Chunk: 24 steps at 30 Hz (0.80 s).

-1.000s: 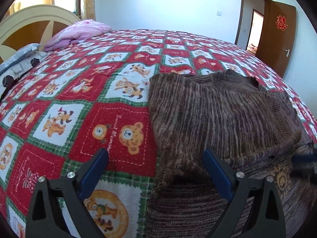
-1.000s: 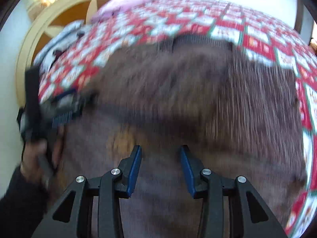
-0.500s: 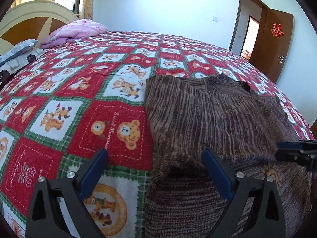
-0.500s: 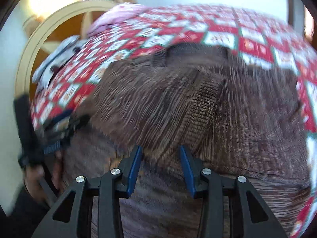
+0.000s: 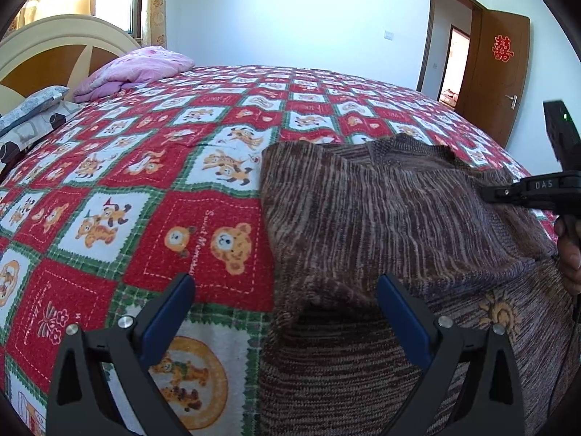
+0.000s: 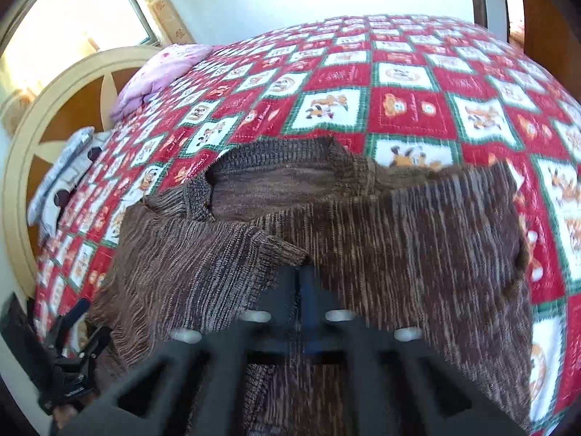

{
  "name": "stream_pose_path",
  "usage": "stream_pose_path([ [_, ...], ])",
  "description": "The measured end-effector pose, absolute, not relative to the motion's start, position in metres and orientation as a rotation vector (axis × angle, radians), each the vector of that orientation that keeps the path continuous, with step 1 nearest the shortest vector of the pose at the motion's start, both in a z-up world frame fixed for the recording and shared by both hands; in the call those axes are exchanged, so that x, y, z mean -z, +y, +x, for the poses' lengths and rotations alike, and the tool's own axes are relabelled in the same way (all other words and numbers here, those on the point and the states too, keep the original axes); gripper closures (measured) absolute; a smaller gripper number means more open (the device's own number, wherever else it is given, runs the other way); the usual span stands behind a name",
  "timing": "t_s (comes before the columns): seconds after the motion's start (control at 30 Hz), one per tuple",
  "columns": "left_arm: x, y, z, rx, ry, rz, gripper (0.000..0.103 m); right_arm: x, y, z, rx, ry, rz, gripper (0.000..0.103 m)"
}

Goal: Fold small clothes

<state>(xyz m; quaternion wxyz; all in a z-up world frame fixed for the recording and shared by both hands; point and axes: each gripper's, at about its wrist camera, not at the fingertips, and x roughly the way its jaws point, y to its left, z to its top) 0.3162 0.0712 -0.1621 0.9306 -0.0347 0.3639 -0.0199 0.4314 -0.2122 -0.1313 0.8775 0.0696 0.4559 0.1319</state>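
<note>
A brown knitted sweater [image 5: 381,218] lies on the bed with a sleeve folded across its body. My left gripper [image 5: 283,312] is open and empty, low over the sweater's near left edge. My right gripper [image 6: 303,272] is shut on a ribbed sleeve cuff [image 6: 279,250] and holds it up over the sweater's body [image 6: 417,254]. In the left wrist view the right gripper [image 5: 488,194] shows at the far right with its fingers together on the knit. The collar [image 6: 276,160] lies at the far side.
A red, white and green cartoon-patterned quilt [image 5: 163,167] covers the bed. A pink pillow [image 5: 134,71] and grey bedding [image 5: 32,109] lie by the headboard [image 5: 47,54]. A brown door [image 5: 501,76] stands open at the back right.
My right gripper has closed on the sleeve cuff and lifted it; it was open over the sweater before. The left gripper has stayed open and has risen slightly.
</note>
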Motion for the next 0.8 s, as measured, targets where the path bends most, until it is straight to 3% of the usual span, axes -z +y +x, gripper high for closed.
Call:
stream_pose_path([
  [0.2, 0.162, 0.068, 0.315, 0.036, 0.741, -0.048, 0.0, 0.101, -0.219, 0.426, -0.215, 0.817, 0.118, 0.102],
  [0.4, 0.161, 0.064, 0.314, 0.017, 0.73, -0.02, 0.0, 0.138, -0.211, 0.434, -0.146, 0.939, -0.002, 0.101],
  [0.53, 0.162, 0.064, 0.314, 0.013, 0.735, -0.019, 0.0, 0.117, -0.203, 0.397, -0.199, 0.845, -0.002, 0.076],
  [0.67, 0.163, 0.064, 0.316, 0.007, 0.746, -0.015, 0.0, 0.101, -0.176, 0.358, -0.352, 0.791, -0.024, 0.073],
  [0.8, 0.163, 0.064, 0.317, 0.003, 0.75, -0.014, 0.0, 0.133, -0.149, 0.344, -0.436, 0.948, -0.074, 0.074],
])
